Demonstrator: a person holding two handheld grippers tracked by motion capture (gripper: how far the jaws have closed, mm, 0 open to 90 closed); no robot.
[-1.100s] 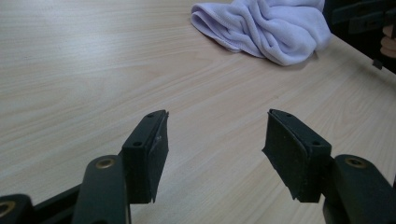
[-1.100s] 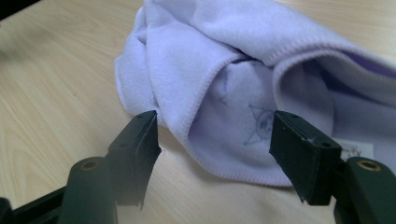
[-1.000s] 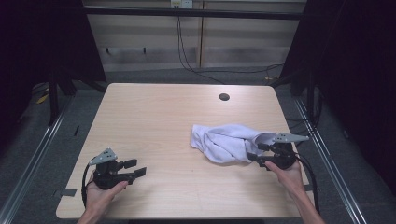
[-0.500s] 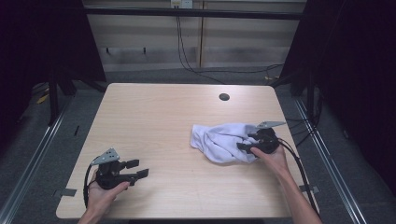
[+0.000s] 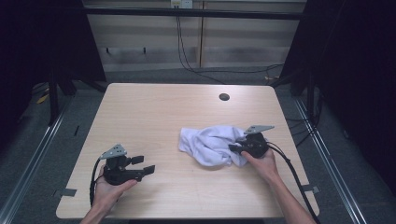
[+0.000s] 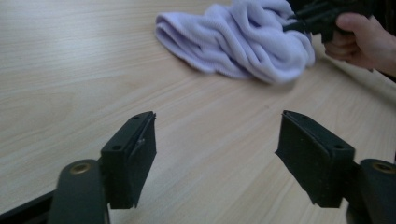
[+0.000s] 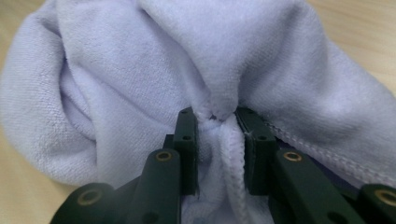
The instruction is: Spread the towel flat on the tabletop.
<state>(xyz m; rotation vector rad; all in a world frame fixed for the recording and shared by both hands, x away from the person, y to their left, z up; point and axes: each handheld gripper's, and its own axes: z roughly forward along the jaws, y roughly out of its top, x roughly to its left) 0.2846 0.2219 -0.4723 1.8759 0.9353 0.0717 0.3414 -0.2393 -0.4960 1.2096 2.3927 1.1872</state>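
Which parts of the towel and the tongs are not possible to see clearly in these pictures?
- Towel: its underside and inner folds, hidden by its own bunching in every view.
- Right tongs: the inner pad faces, covered by the pinched hem in the right gripper view.
- Left tongs: the body, cut off by the bottom edge of the left gripper view.

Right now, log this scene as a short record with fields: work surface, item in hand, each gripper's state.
surface: wooden table
item: crumpled white towel, right of the table's middle
right gripper: jaws have just been closing, pinching a hemmed fold of the towel
left gripper: jaws apart, nothing between them, over bare wood near the front left
other: small dark hole near the far edge
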